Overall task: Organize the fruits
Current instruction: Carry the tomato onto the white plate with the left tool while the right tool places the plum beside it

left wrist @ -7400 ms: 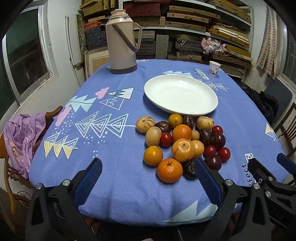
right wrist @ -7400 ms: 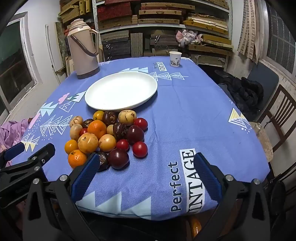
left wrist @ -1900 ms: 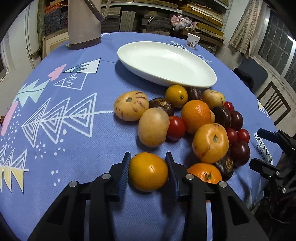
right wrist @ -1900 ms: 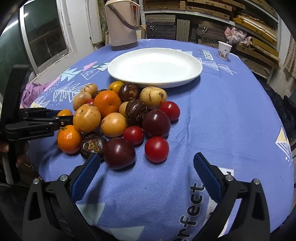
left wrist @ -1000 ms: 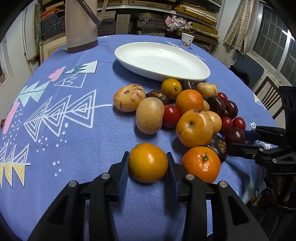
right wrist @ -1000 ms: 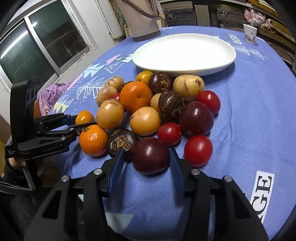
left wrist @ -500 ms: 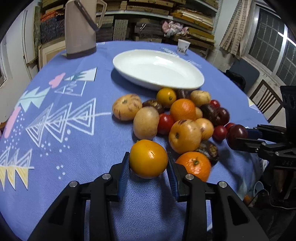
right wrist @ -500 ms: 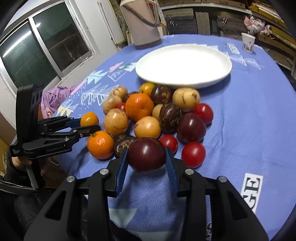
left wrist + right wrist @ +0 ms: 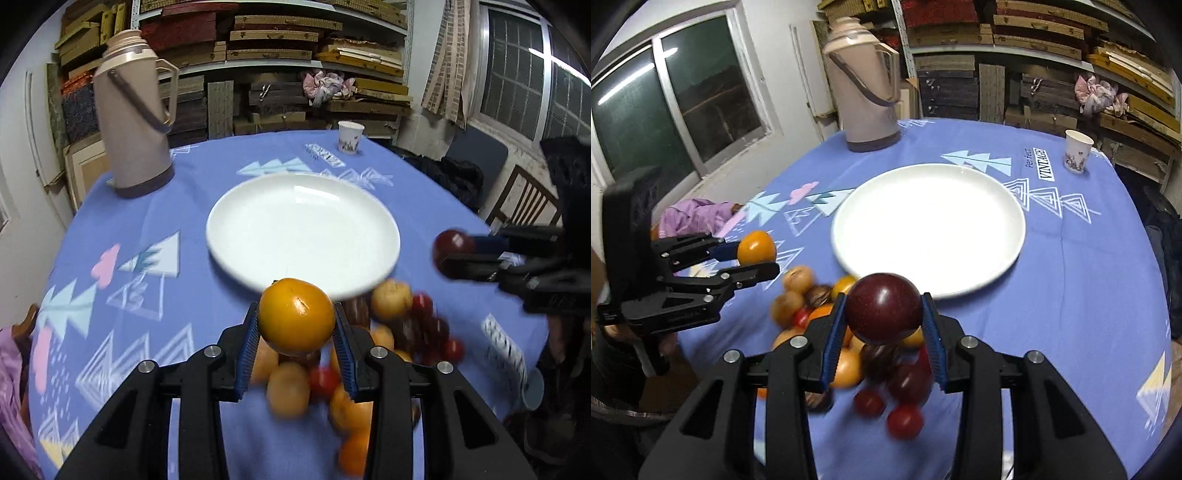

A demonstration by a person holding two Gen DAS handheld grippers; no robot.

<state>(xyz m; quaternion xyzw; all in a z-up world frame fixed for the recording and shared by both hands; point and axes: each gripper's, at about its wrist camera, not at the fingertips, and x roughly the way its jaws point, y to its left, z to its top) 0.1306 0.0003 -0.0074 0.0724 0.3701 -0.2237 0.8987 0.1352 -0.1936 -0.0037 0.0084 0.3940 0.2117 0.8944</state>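
Both grippers are loaded: left gripper (image 9: pixel 296 334) pinches a round yellow-orange fruit (image 9: pixel 296 315), right gripper (image 9: pixel 882 328) squeezes a dark purple plum (image 9: pixel 883 308), both above the pile, near the round white plate (image 9: pixel 1004 236).

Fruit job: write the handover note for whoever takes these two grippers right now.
Left gripper: jaws shut on the yellow-orange fruit, held above the pile.
Right gripper: jaws shut on the dark red plum, also held clear of the cloth.
White plate: nothing on it yet.
Fruit pile: on the blue tablecloth, near side of the plate.
Left: set down both fruits, then sort the pile.
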